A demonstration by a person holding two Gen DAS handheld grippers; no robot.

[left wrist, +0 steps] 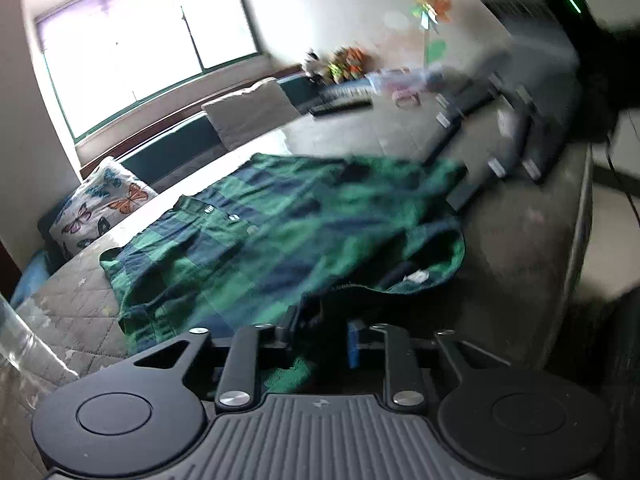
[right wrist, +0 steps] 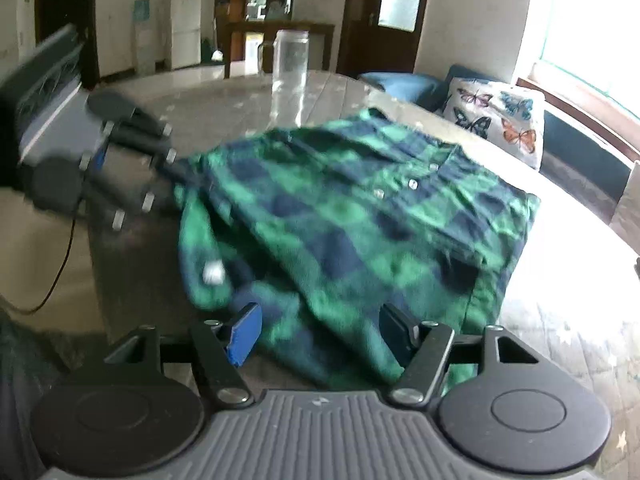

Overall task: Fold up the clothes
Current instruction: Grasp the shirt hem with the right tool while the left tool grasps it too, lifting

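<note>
A shirt [right wrist: 352, 216] in a large green and navy blue check, with small white buttons [right wrist: 412, 184] down its front, lies on a table [left wrist: 68, 300] covered in grey quilted cloth dotted with pale stars. The left tongs [left wrist: 320, 340] and right tongs [right wrist: 320, 328] are black with grey ribbed bodies and bright blue finger pads [right wrist: 244, 332]. A white cushion [right wrist: 500, 120] is printed with orange, teal and purple butterflies. A clear glass jar [right wrist: 290, 64] stands on the table. The seat [right wrist: 404, 84] behind is dark blue.
</note>
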